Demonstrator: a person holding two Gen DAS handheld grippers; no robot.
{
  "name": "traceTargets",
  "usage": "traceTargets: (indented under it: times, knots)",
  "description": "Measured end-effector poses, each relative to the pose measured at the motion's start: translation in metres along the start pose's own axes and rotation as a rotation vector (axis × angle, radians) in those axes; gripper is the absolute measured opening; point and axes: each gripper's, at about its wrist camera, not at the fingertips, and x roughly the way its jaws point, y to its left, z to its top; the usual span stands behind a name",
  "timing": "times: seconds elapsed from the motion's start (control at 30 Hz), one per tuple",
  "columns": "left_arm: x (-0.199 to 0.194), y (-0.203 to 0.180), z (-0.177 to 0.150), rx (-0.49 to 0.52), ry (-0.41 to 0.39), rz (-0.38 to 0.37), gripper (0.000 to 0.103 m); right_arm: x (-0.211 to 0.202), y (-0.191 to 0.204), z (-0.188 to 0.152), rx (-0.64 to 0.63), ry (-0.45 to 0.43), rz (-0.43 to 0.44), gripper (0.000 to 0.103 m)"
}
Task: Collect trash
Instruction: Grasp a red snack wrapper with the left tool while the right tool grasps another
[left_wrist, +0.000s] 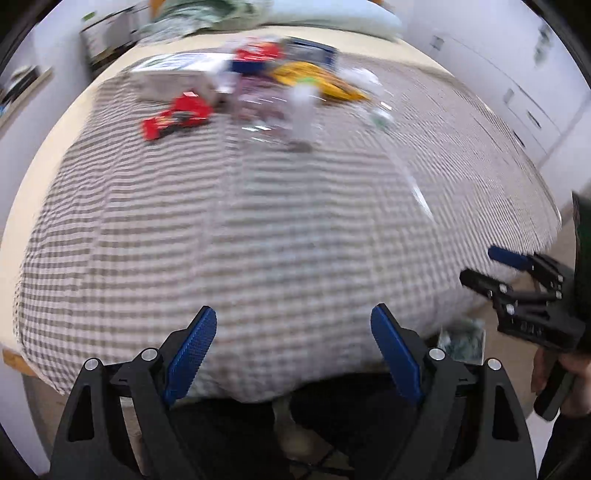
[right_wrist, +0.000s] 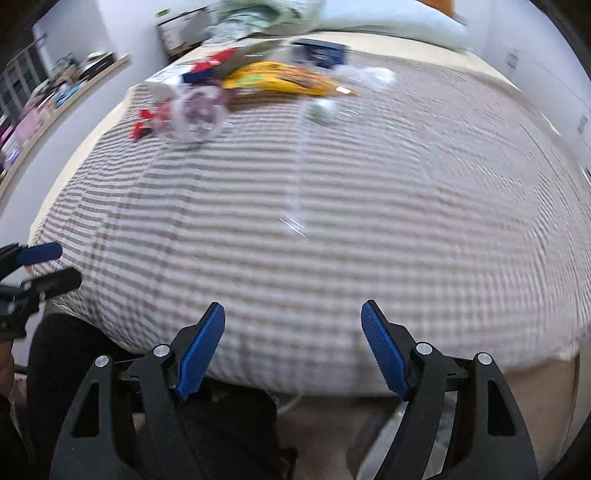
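Both views are smeared by motion, so small items are hard to name. The left gripper (left_wrist: 293, 325) hangs over the near edge of a bed (left_wrist: 258, 229) covered in a grey-and-white checked spread, its blue-padded fingers (left_wrist: 194, 350) wide apart with nothing between them. The right gripper (right_wrist: 293, 319) sits over the same edge, fingers (right_wrist: 201, 349) likewise apart and empty. In the left wrist view the right gripper shows at about 3 o'clock, a hand (left_wrist: 565, 384) around its grip.

The trash lies in a heap at 12 o'clock, at the far end of the bed, well apart from both grippers: a red wrapper (left_wrist: 177, 116), a yellow snack bag (left_wrist: 317, 79), a dark blue box (left_wrist: 314, 51), a white flat box (left_wrist: 177, 74), and what may be a clear plastic bag (right_wrist: 195, 110) and crumpled white paper (right_wrist: 365, 77). Pale green pillows (left_wrist: 332, 14) lie beyond the heap.
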Motion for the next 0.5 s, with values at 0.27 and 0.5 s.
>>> traceTargets:
  times: [0.27,0.5]
  knots:
    - [0.01,0.127,0.063,-0.294,-0.051,-0.084,0.083,0.021,0.037,0.057,-0.041,-0.019,0.037,0.073]
    - [0.054,0.183,0.153,-0.307,-0.057,-0.078,0.083,0.023,0.044,0.12,-0.073,-0.085,0.055,0.073]
